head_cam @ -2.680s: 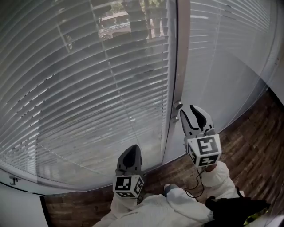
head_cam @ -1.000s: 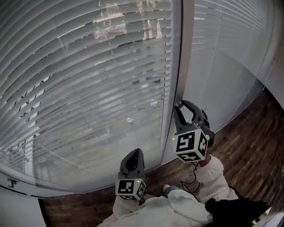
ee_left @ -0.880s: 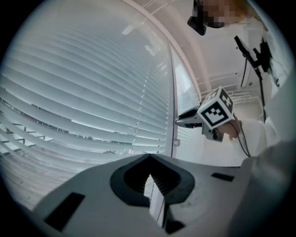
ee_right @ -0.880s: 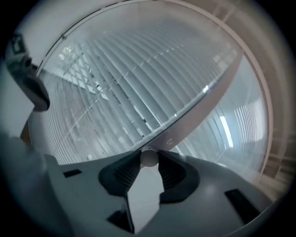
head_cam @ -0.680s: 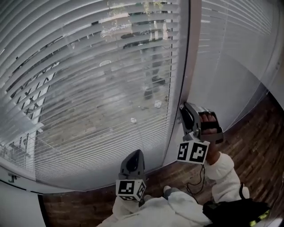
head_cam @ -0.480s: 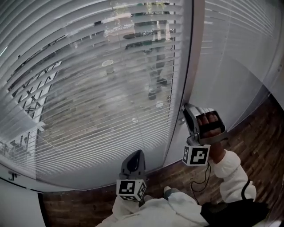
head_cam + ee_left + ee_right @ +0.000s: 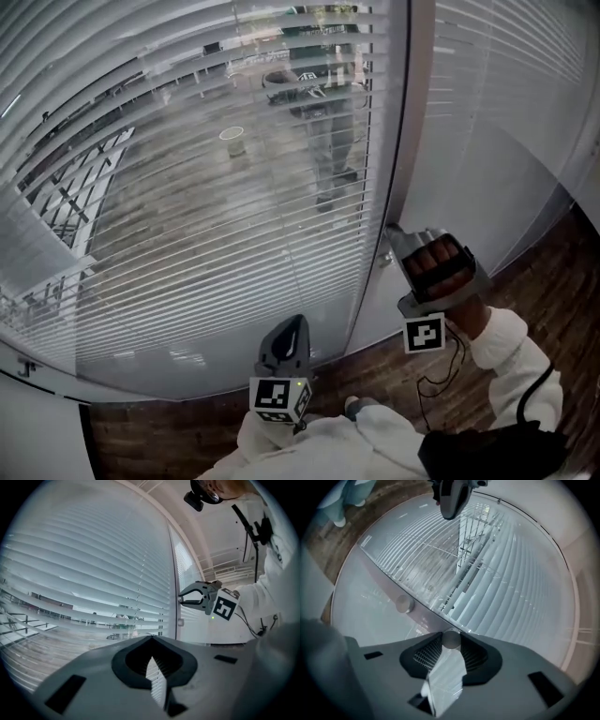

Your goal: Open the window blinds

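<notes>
White slatted blinds (image 7: 187,187) fill the big left pane, and their slats stand tilted so the street below shows through. My right gripper (image 7: 395,234) is at the grey window post (image 7: 414,112), shut on a small round knob (image 7: 451,639) on that post. The hand holding it is turned knuckles up. The same right gripper (image 7: 181,597) shows at the post in the left gripper view. My left gripper (image 7: 287,336) hangs low in front of the glass, shut and holding nothing, apart from the blinds.
A second round knob (image 7: 404,604) sits on the post just below the gripped one. The right pane's blinds (image 7: 497,94) stay nearly closed. Dark wood floor (image 7: 539,281) runs along the window's foot. A white wall corner (image 7: 37,436) stands at lower left.
My right gripper closed on the post's knob and twisted, its marker cube swinging down under the hand. The left pane's slats tilted open, so more of the street shows. The left gripper stayed put.
</notes>
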Tool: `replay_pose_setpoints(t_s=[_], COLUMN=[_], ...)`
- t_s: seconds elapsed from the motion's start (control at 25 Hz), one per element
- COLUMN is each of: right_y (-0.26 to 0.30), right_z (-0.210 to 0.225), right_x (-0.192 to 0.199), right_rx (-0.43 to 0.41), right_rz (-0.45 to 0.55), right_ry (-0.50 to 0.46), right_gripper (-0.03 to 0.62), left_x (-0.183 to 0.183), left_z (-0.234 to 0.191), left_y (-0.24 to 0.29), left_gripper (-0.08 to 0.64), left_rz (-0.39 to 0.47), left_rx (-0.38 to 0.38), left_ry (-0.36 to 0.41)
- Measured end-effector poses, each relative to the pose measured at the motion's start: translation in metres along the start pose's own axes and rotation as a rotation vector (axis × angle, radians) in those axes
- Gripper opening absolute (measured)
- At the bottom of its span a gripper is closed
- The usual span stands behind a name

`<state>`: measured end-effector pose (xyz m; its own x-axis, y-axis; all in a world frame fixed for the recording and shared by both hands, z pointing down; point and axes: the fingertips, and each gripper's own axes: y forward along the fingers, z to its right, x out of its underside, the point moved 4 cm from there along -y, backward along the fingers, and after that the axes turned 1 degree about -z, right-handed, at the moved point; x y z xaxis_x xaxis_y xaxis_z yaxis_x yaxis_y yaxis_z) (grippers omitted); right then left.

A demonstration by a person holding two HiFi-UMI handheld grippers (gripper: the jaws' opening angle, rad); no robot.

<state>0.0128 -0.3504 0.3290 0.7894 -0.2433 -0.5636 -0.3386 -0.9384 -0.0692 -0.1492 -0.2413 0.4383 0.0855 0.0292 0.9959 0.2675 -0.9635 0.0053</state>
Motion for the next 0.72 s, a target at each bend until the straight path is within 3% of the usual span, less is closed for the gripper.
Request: replay_pose_setpoints(t_s=[0.36,0.48,0.6,0.72], right_y=[-0.001,0.001,0.001,-0.007], right_z=[-0.002,-0.004,-0.005,-0.005], right_x=[0.002,0.002,0.002,-0.002], right_rx=[0.008,0.015,0.02,0.009], right_rz=[0.039,0.035,0.038,0.039], right_ry=[-0.293,-0.333,-0.265,0.007], right_gripper=[0.129,0.129,0.129,0.129], left_x=[0.0,0.002,0.004,0.007], left_z=[0.007,0.012,0.013,0.008], left_y=[0.005,0.007,0.007,-0.002], left_gripper=[0.0,0.0,0.0,0.0], left_rz=[-0.01,-0.01,-0.01,-0.01], left_rx=[0.014,0.02,0.016,-0.003], left_ry=[0.016,0.015,0.018,0.013])
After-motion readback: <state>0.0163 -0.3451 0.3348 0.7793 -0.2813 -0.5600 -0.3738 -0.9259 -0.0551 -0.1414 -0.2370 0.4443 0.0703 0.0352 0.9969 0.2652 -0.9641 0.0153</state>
